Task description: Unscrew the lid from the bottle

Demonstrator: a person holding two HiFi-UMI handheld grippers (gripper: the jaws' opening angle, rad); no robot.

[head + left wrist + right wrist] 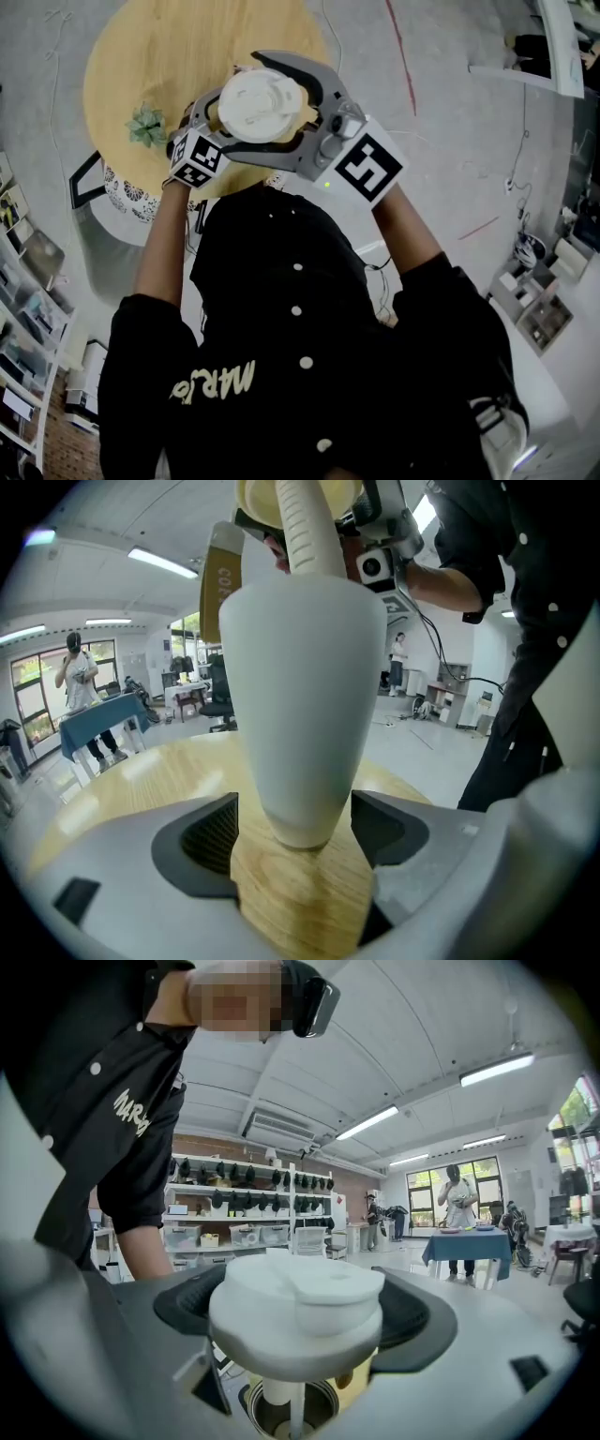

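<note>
In the head view both grippers are held up over a round wooden table (141, 56). My right gripper (242, 103) is shut on the white lid (260, 103), its grey jaws curving around the lid's rim. In the right gripper view the lid (295, 1312) sits between the pads, and its straw (277, 1393) hangs down into the bottle's open mouth (314, 1415) just beneath. My left gripper (295, 832) is shut on the lower end of the white tapered bottle (305, 696). Above the bottle, the ribbed straw (305, 532) rises to the lid.
A small green plant (147, 125) stands on the table near its front edge. A white lacy seat with black legs (122, 192) is beside the table. Shelves of bins (234, 1213) and people by a blue-clothed table (464, 1241) are far behind.
</note>
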